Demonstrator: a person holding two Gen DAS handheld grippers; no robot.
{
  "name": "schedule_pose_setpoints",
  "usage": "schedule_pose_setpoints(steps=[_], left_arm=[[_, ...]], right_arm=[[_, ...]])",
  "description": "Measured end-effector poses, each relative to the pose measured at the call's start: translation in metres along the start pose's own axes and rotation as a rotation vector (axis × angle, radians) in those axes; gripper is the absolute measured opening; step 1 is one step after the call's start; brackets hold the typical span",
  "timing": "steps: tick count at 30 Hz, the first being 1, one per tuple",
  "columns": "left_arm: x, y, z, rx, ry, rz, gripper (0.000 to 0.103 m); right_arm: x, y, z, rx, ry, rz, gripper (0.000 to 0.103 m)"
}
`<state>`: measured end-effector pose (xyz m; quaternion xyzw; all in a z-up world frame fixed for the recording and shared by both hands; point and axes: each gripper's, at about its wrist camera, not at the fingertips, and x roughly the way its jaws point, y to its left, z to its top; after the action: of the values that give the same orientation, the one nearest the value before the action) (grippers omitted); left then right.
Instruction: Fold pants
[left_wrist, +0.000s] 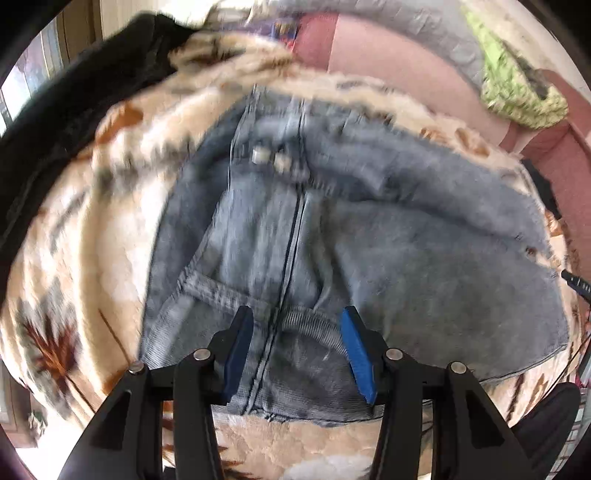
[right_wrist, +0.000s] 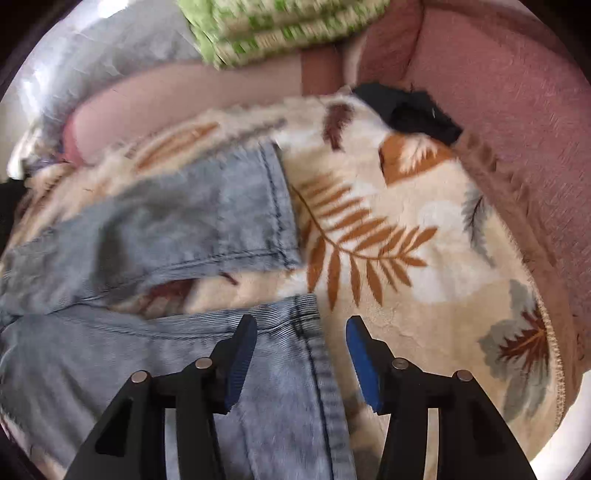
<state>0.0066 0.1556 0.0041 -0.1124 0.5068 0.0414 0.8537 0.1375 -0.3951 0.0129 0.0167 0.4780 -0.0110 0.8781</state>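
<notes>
Leaf-print blanket (right_wrist: 399, 206) under light-blue jeans (left_wrist: 280, 229). Left claw (left_wrist: 297, 321) apart above the waistband. Right claw (right_wrist: 301, 332) apart, gripping nothing.

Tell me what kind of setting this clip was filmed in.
Most likely a home living room or bedroom: the jeans lie on a plush leaf-print blanket spread over a pink upholstered sofa, with a green folded textile behind.

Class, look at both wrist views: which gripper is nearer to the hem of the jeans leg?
Right. The right gripper hovers open directly over the leg hem; the left gripper is open above the jeans near the fly.
</notes>
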Motion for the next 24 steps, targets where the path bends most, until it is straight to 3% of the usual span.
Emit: schedule_pose_setpoints(steps=[4, 7, 11, 14, 18, 20, 21, 22, 23, 24], left_arm=[[-0.018, 0.006, 0.044, -0.034, -0.097, -0.052, 0.057], [0.001, 0.021, 0.098, -0.092, -0.120, -0.081, 0.058], [0.065, 0.035, 0.150, -0.122, -0.008, -0.025, 0.058], [0.098, 0.040, 0.154, -0.133, 0.065, 0.022, 0.058], [0.113, 0.037, 0.151, -0.101, 0.103, 0.051, 0.040], [0.115, 0.034, 0.153, -0.080, 0.110, 0.075, 0.029], [0.116, 0.031, 0.155, -0.065, 0.118, 0.088, 0.025], [0.117, 0.029, 0.157, -0.055, 0.124, 0.100, 0.021], [0.118, 0.026, 0.159, -0.044, 0.127, 0.116, 0.019], [0.119, 0.023, 0.162, -0.028, 0.126, 0.140, 0.016]], right_arm=[[-0.008, -0.004, 0.016, 0.019, 0.012, 0.090, 0.061], [-0.001, -0.011, 0.037, 0.064, 0.018, 0.128, 0.061], [0.016, -0.013, 0.064, 0.093, 0.043, 0.166, 0.061], [0.044, -0.017, 0.079, 0.111, 0.094, 0.167, 0.061], [0.085, -0.023, 0.097, 0.133, 0.135, 0.140, 0.061], [0.108, -0.023, 0.099, 0.165, 0.227, 0.196, 0.060], [0.117, -0.017, 0.098, 0.141, 0.276, 0.204, 0.045], [0.117, -0.011, 0.099, 0.102, 0.278, 0.164, 0.036], [0.113, -0.004, 0.099, 0.055, 0.267, 0.134, 0.021], [0.106, 0.002, 0.101, 0.034, 0.268, 0.136, 0.016]])
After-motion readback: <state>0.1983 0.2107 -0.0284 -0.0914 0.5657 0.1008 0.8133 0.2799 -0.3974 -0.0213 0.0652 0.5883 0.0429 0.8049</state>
